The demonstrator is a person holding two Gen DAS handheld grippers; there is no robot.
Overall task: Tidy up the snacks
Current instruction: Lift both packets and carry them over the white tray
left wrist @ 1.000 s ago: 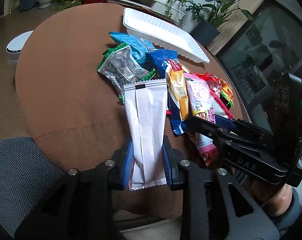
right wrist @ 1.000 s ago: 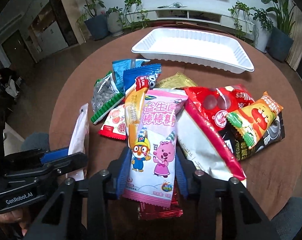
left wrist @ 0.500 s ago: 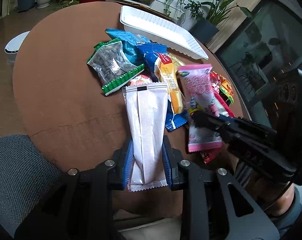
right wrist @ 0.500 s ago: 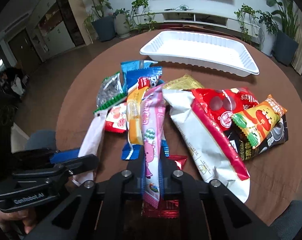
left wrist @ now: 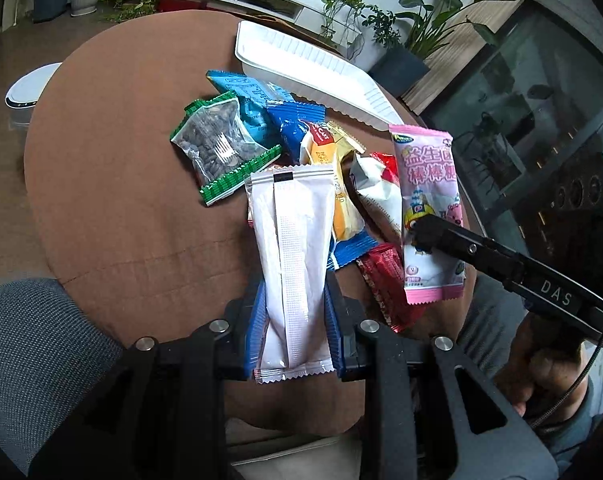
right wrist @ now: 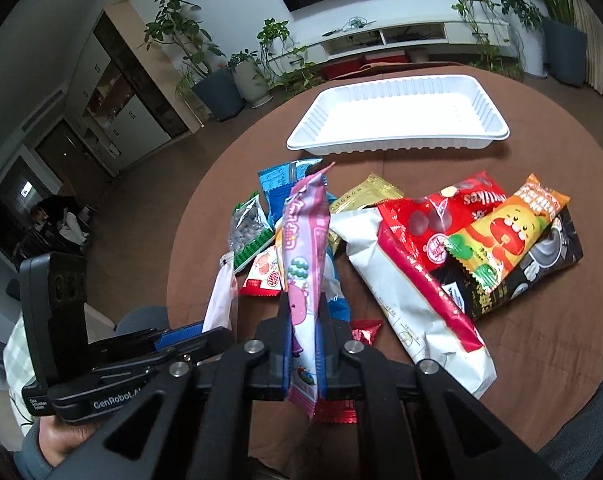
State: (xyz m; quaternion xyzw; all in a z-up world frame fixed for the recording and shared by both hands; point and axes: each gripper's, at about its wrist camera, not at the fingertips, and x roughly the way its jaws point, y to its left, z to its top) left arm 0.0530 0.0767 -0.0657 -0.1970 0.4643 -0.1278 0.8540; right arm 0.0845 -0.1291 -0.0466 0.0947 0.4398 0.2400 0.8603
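left gripper clamped on white packet, lifted off table | right gripper clamped on pink packet, held edge-up | snack pile just ahead | white tray beyond pile

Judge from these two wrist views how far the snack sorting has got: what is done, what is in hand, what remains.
Done: nothing yet; the white tray shows no snacks. In hand: the left gripper is shut on the white packet, and the right gripper is shut on the pink packet, both lifted. Left: the pile of snacks on the brown table.
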